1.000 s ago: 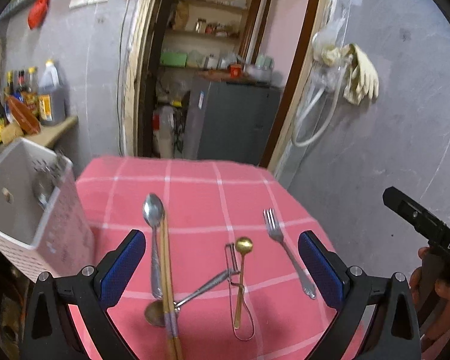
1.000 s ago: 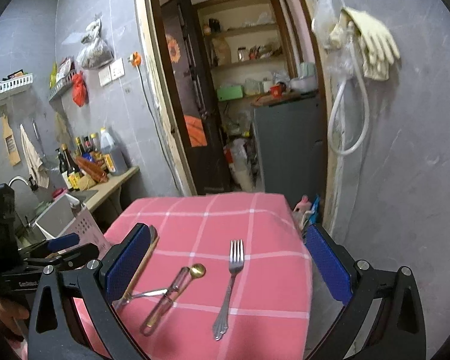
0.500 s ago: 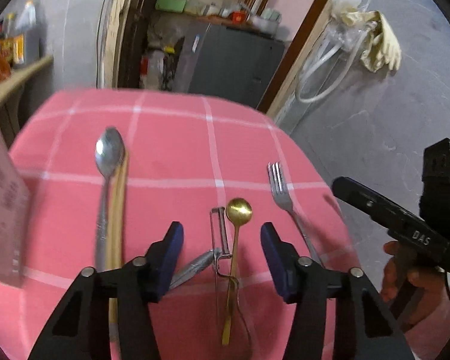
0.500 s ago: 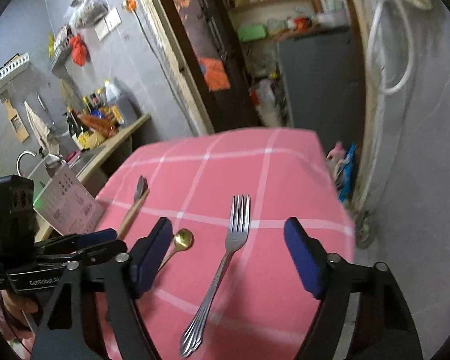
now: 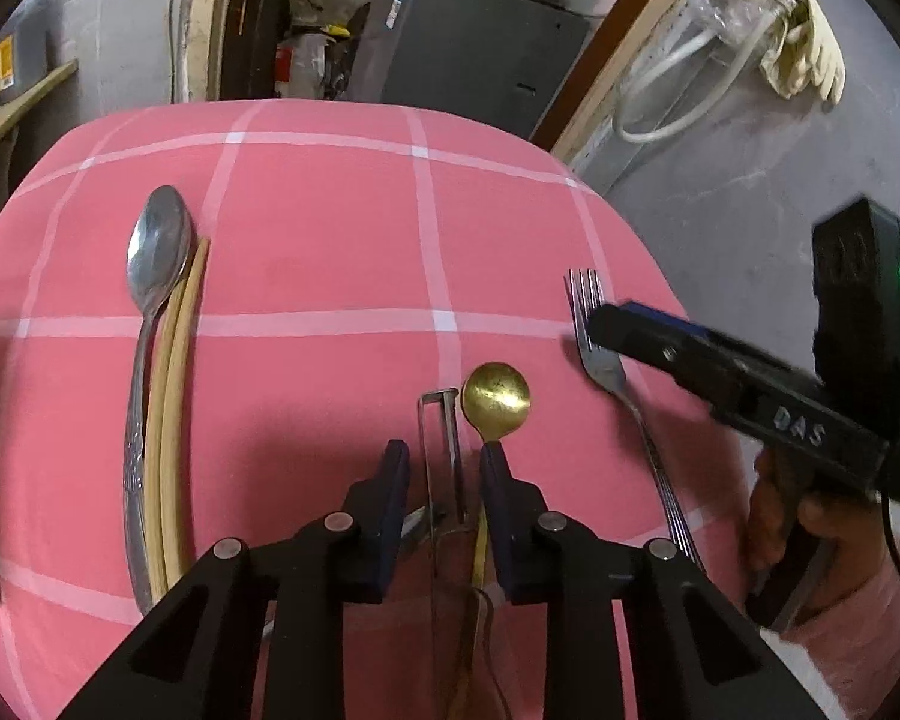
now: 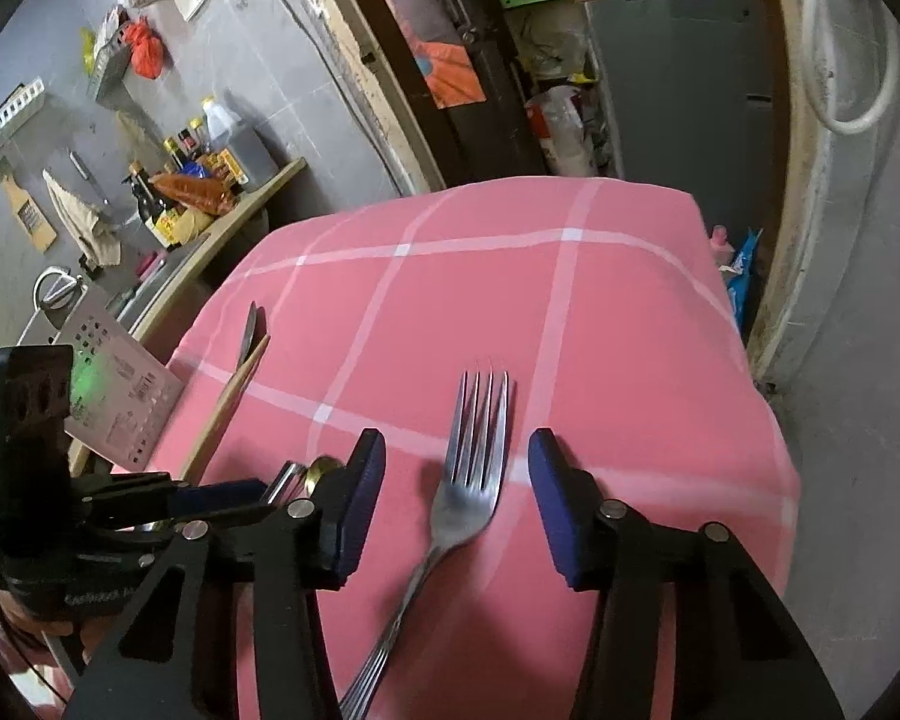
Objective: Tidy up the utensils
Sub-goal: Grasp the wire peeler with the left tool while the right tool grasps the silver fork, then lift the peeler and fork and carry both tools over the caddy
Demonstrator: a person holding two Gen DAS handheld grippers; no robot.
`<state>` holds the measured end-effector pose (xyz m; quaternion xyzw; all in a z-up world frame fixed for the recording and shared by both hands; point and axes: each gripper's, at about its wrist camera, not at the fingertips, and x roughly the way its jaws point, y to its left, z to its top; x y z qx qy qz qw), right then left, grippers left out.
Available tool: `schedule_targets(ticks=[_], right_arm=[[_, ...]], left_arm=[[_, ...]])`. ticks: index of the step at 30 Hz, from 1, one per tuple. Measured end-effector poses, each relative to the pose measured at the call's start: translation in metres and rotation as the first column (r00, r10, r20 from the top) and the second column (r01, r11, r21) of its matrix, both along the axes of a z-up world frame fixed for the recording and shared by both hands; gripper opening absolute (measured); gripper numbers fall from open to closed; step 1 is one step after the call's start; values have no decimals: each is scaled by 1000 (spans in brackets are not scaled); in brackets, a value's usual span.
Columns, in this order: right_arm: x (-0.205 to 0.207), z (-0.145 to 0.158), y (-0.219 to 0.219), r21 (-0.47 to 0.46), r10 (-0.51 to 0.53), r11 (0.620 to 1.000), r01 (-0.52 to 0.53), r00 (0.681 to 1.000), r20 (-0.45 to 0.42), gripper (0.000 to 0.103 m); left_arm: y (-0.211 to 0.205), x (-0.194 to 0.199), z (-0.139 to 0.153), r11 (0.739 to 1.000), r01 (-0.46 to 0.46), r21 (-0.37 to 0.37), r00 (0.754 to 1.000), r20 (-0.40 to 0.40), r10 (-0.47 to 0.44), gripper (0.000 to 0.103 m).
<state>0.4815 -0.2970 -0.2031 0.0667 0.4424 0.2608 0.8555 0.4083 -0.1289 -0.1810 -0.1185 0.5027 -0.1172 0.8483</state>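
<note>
Left gripper point(image 5: 440, 462) is narrow and closing around the peeler point(image 5: 441, 450), with the gold spoon point(image 5: 496, 399) handle by its right pad; pads not yet pressing. Right gripper point(image 6: 456, 483) is mid-width and closing, with the fork point(image 6: 471, 480) head between its jaws, untouched. Everything lies flat on the pink checked cloth point(image 5: 318, 240); silver spoon point(image 5: 153, 276) and chopsticks point(image 5: 177, 390) lie side by side at left.

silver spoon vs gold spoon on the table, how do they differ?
Colour: the silver spoon is grey steel, the gold spoon brassy yellow.
Bowl: the silver spoon's is a long oval, the gold spoon's small and round.
Neighbours: the silver spoon lies alongside chopsticks; the gold spoon lies beside a peeler, its handle running by the closing left gripper.
Both lie flat on the pink tablecloth, bowls pointing away.
</note>
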Motion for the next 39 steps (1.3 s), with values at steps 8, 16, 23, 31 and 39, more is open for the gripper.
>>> schedule_targets(ticks=[8,16,23,31,39], right_arm=[[22,-7,3,15,56,998,-55,995,-87,34],[21,-16,-1,52,11,999,-3,990,-143,17],[19,-17,-2,79,-4,997,19,983,-185,16],[-10,-8,-16,139,-55,987,85,977,-205,2],[-42,12,-15,153,-106,979,133,980,-169,2]], left_arm=[[1,9,3,999,36,22,998,-49,-35,15],[-10,18,7,993,94,65,993,-81,-89,14],[1,19,3,999,45,-17,995,-93,-47,12],[9,-7,13,999,13,-37,999,-44,-15,12],[26,-30,34,998,6,-58,1000,1,-6,12]])
